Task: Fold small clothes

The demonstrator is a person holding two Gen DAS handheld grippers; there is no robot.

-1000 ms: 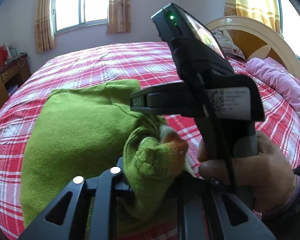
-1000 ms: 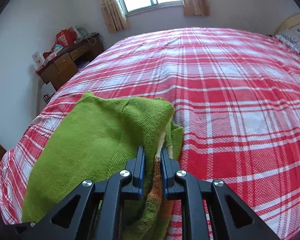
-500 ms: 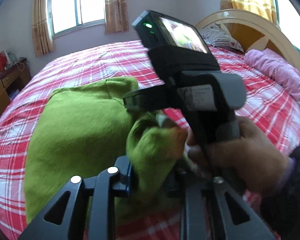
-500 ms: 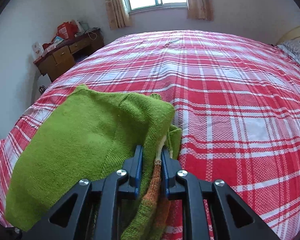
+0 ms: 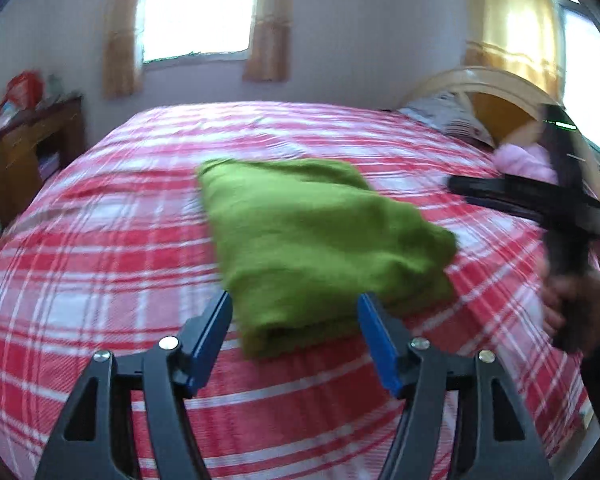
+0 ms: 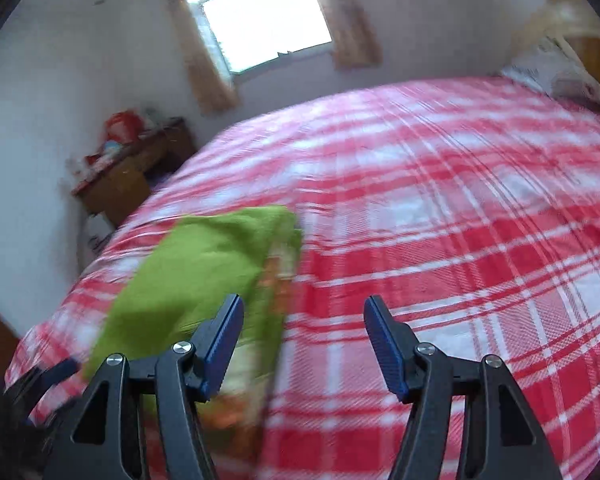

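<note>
A green knitted garment [image 5: 312, 236] lies folded on the red plaid bed [image 5: 100, 264]. My left gripper [image 5: 294, 338] is open and empty, its blue pads just above the garment's near edge. My right gripper [image 6: 304, 342] is open and empty, raised above the bed, with the garment [image 6: 204, 276] below and to its left. An orange striped part shows along the garment's right edge in the right wrist view. The right gripper also shows at the right of the left wrist view [image 5: 556, 204], held by a hand. Both views are blurred.
A wooden desk [image 5: 24, 152] with red items stands at the left wall. The headboard [image 5: 496, 92], a patterned pillow [image 5: 448, 118] and a pink bundle [image 5: 524, 162] are at the bed's right end. A curtained window [image 5: 198, 12] is behind.
Both grippers have let go of the garment and opened. Both have pulled back and up. The garment now lies folded on the bed.
</note>
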